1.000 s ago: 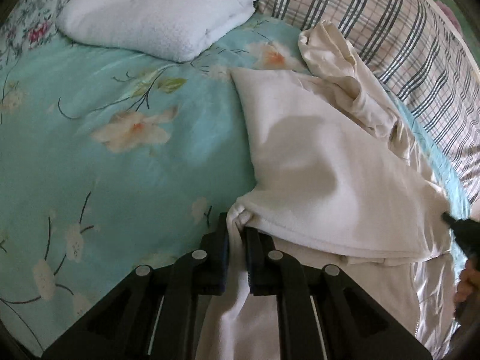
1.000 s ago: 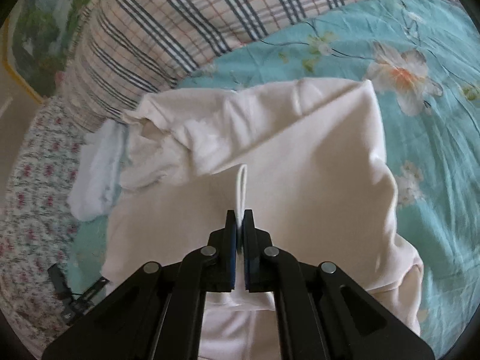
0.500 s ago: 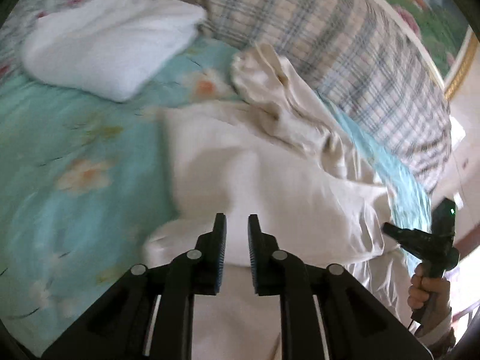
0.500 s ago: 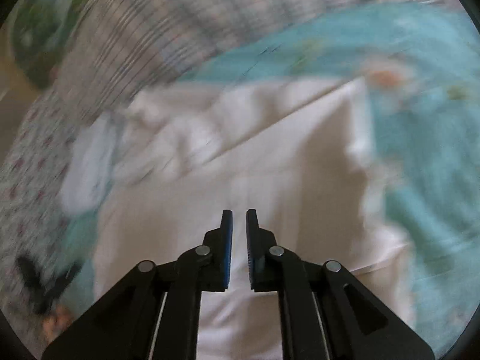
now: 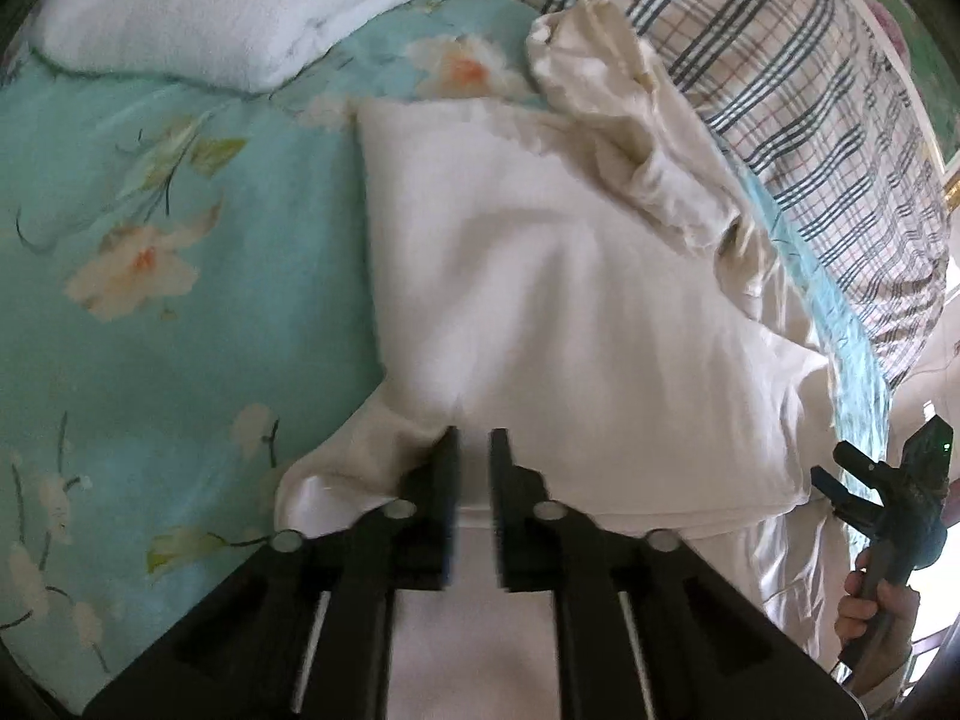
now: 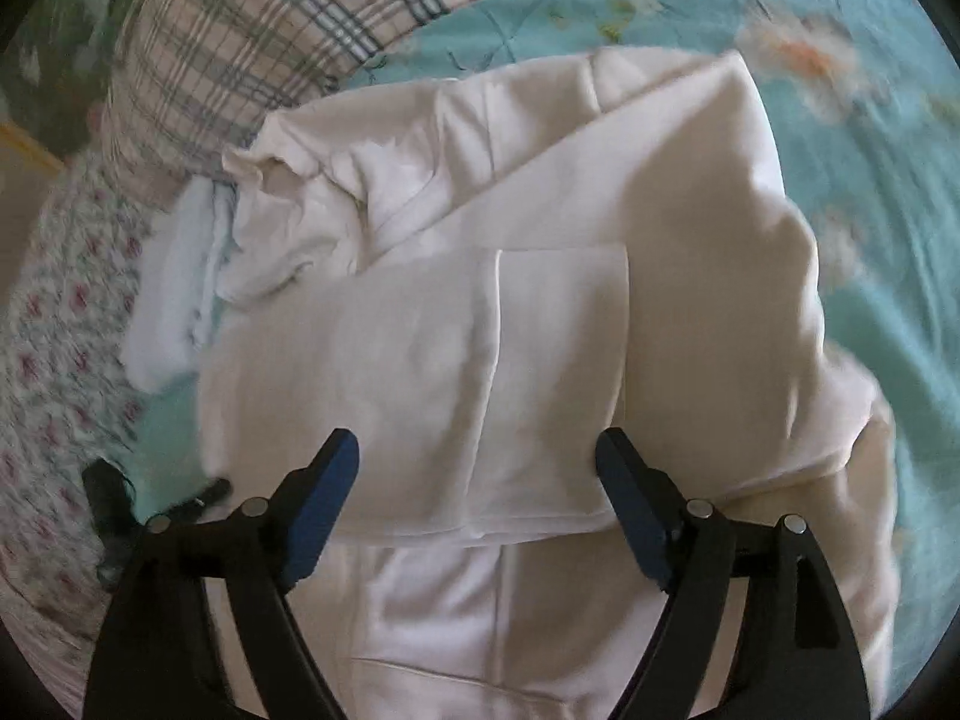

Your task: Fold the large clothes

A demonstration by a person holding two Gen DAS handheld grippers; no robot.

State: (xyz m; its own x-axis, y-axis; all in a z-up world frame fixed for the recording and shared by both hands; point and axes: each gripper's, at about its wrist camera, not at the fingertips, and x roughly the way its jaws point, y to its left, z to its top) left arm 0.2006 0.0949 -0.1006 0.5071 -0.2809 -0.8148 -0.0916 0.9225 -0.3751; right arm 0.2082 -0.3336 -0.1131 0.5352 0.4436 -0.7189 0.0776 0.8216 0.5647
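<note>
- A cream garment [image 6: 540, 324] is lying across the turquoise floral bedspread [image 5: 180, 312], its lower part doubled over onto itself so that a folded edge is running across in front of both tools.
- The right gripper [image 6: 477, 462] is hanging just above that folded edge with its jaws spread wide; they have just been opening, and nothing is sitting between the blue pads [image 6: 318, 504] apart from the cloth lying flat underneath. My reading is that it is letting the layer settle in place.
- The left gripper [image 5: 474, 456] is hovering at the near left corner of the fold, jaws standing narrowly apart, having been opening a little. The gap between them is looking empty, so it is gripping nothing.
- Both tools are pointing steeply down at the cloth, presumably because the fold needs laying flat rather than dragging.
- The garment's upper part is bunching in a crumpled heap [image 5: 630, 120] beside the plaid pillow [image 5: 810, 120]; that end is probably waiting to be straightened next.
- A folded white towel [image 5: 228, 6] is resting well apart from the garment, near the head of the bed.
- A hand [image 5: 876, 612] is holding the right tool's handle at the edge of the left view.
</note>
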